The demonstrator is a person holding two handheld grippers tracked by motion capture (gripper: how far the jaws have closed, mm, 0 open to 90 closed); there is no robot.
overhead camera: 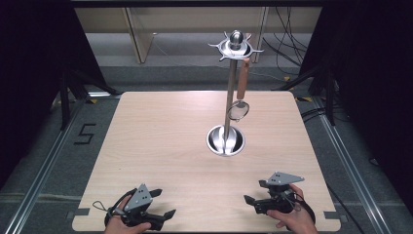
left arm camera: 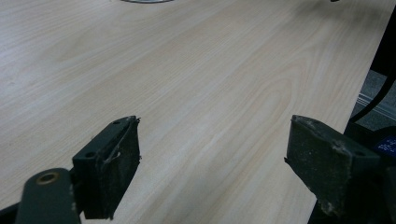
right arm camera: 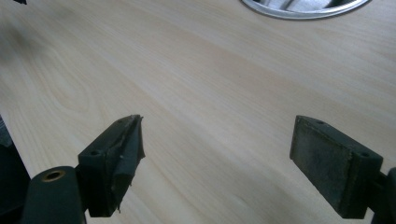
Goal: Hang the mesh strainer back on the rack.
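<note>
Both tools rest low on the tabletop point(overhead camera: 160, 126): the left tool point(overhead camera: 164, 204) at seven o'clock, the right tool point(overhead camera: 254, 191) at five, each with jaws spread wide and empty. The utensil stand point(overhead camera: 229, 97) rises at one o'clock, a wooden-handled strainer point(overhead camera: 239, 100) hanging from its top ring.

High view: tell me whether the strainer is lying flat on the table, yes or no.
No: the strainer hangs by its wooden handle from the top ring of the metal stand, above the table.

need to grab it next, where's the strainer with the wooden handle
In the high view the strainer hangs from the top ring of the metal stand, on its right side, above the round base, right of the table's centre.
</note>
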